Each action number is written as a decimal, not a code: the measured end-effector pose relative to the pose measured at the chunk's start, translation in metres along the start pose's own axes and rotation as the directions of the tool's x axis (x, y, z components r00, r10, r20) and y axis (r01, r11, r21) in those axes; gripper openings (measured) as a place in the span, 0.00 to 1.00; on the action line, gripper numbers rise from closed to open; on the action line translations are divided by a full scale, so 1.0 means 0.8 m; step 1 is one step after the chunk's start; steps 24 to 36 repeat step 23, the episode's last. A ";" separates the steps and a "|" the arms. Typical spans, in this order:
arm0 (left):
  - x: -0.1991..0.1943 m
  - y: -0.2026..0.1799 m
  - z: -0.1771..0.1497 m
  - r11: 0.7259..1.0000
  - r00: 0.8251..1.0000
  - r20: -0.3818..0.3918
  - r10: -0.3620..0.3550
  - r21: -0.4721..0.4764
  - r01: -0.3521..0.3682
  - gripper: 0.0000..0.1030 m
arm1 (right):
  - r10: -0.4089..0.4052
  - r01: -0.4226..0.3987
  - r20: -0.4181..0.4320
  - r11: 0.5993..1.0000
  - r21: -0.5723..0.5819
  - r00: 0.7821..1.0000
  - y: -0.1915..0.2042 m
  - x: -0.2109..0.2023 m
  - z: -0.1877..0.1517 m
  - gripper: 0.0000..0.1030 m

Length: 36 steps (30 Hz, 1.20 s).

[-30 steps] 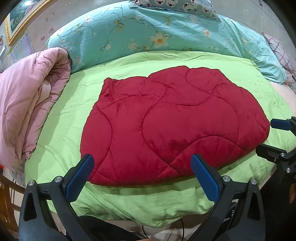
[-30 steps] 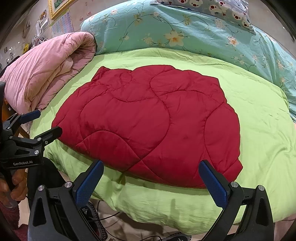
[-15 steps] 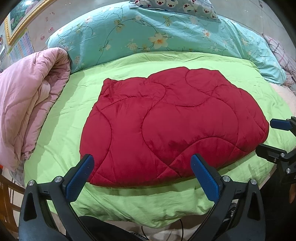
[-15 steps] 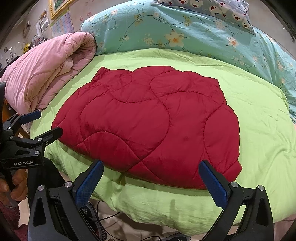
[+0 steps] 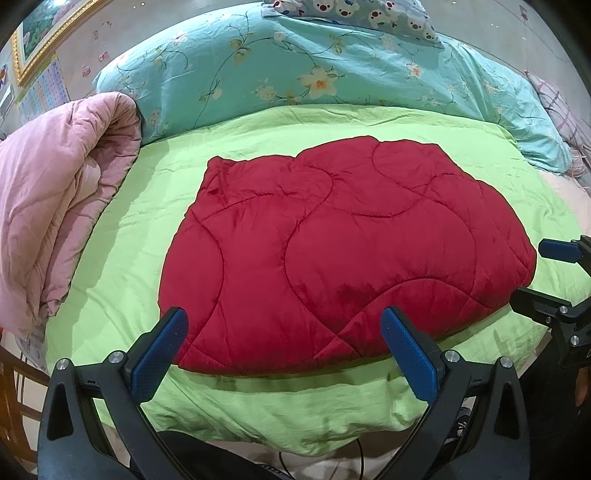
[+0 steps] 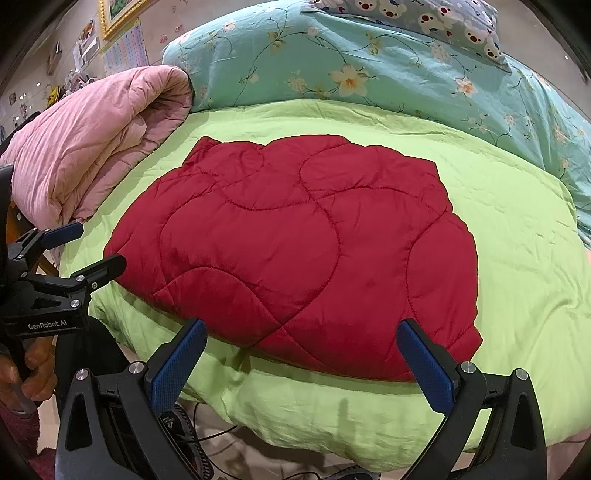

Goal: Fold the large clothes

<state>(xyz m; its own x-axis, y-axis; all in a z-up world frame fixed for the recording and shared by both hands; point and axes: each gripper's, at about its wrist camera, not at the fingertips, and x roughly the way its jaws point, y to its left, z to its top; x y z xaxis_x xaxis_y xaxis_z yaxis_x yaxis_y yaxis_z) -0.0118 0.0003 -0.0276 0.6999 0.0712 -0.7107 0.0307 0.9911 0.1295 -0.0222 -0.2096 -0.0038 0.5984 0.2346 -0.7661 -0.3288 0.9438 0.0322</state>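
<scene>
Two grippers hover at the near edge of the bed, both spread wide with nothing between their blue pads. Left gripper (image 5: 283, 354) sits low in its own view, fingers (image 5: 159, 354) parted around the near hem of the red quilted garment (image 5: 343, 258) without touching it. Right gripper (image 6: 301, 363) does the same from its side, fingers (image 6: 424, 369) wide and empty. That red piece lies flat in the middle of the green bedsheet (image 5: 258, 402), already looking folded into a rough block, though which garment it is cannot be made out: no sleeves, collar or zip show. Its underside and any tucked layers are hidden. Pink comforter (image 5: 55, 206) is bundled at the left edge, cut off by the lens rim, and the teal floral duvet (image 5: 314, 70) runs across the head, with a bear-print pillow (image 5: 354, 18) clipped at the top. In the right wrist view a hand (image 6: 22, 373) shows only in part, at the left gripper's handle. Against the shot half a second back, hardly anything has shifted: cloth in the same spot, both grippers just as wide
</scene>
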 end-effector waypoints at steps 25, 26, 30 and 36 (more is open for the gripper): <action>0.003 -0.003 0.011 1.000 1.000 0.000 -0.025 -0.003 0.025 1.00 | 0.015 -0.016 0.014 1.000 0.019 1.000 -0.011 0.003 0.008 1.00; 0.003 -0.003 0.011 1.000 1.000 0.000 -0.025 -0.003 0.025 1.00 | 0.015 -0.016 0.014 1.000 0.019 1.000 -0.011 0.003 0.008 1.00; 0.003 -0.003 0.011 1.000 1.000 0.000 -0.025 -0.003 0.025 1.00 | 0.015 -0.016 0.014 1.000 0.019 1.000 -0.011 0.003 0.008 1.00; 0.003 -0.003 0.011 1.000 1.000 0.000 -0.025 -0.003 0.025 1.00 | 0.015 -0.016 0.014 1.000 0.019 1.000 -0.011 0.003 0.008 1.00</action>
